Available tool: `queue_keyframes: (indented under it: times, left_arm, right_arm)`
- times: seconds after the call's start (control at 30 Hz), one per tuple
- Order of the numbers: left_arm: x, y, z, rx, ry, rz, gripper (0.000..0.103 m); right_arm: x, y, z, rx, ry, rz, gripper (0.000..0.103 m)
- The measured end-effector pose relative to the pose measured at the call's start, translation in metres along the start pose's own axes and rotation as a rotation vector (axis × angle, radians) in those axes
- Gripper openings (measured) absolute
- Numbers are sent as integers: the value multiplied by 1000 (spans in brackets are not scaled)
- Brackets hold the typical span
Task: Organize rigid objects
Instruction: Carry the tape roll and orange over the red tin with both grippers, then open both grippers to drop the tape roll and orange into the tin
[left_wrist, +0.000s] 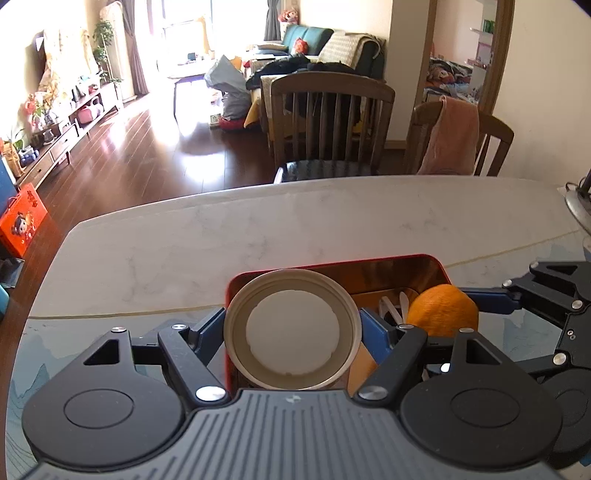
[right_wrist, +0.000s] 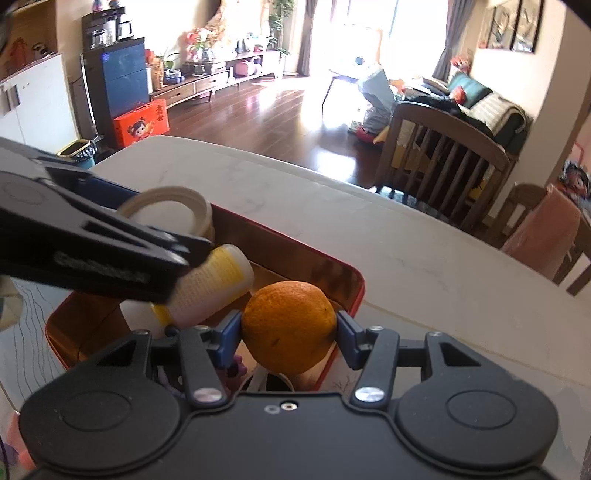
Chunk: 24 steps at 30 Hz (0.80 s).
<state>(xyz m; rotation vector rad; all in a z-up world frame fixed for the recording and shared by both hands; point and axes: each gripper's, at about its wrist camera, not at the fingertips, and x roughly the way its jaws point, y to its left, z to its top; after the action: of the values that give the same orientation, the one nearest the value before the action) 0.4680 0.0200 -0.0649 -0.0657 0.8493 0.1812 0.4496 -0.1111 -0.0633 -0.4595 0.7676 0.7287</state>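
A: What sits between the left gripper (left_wrist: 293, 328) jaws?

B: A beige jar (left_wrist: 292, 328), pinched at its sides by the blue pads, open mouth facing the camera, so its long axis runs back along the jaws. It hangs over the near left end of the red tin (left_wrist: 437, 264).

A: And the right gripper (right_wrist: 289, 330)?

B: Its jaws clamp an orange (right_wrist: 289, 326), round, no clear long axis, above the tin's right end.

A: Anything lying in the tin?

B: A white and yellow bottle (right_wrist: 212, 288) on its side just left of the right jaws, its long axis slanting up to the right. The tin rests on the marble tabletop (left_wrist: 184, 240).
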Motion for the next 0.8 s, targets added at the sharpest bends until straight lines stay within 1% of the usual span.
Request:
queue_keyframes:
  times: [0.17,0.37,0.5,0.63,0.7,0.8]
  left_arm:
    - [8,-4,1,7,16,-6,77]
    - [17,-4,4,3,39,2,77]
    - [21,-2,7,-12,37,3,77]
    - [23,2,8,-31,41,-3,77]
    - [23,2,8,-35,44,-1,77]
    - [22,0,8,-32,44,10,77]
  right_arm:
    - [4,6,-1,-38,-1,4,53]
    - [7,7,-1,-27,-2,9,53]
    - [7,5,-2,-16,-9,0,53]
    - [2,4,-3,-9,-27,-3,58]
    - [-1,3,-4,-11,-31,-1,62]
    - [-7,4,-7,-6,-32,2,63]
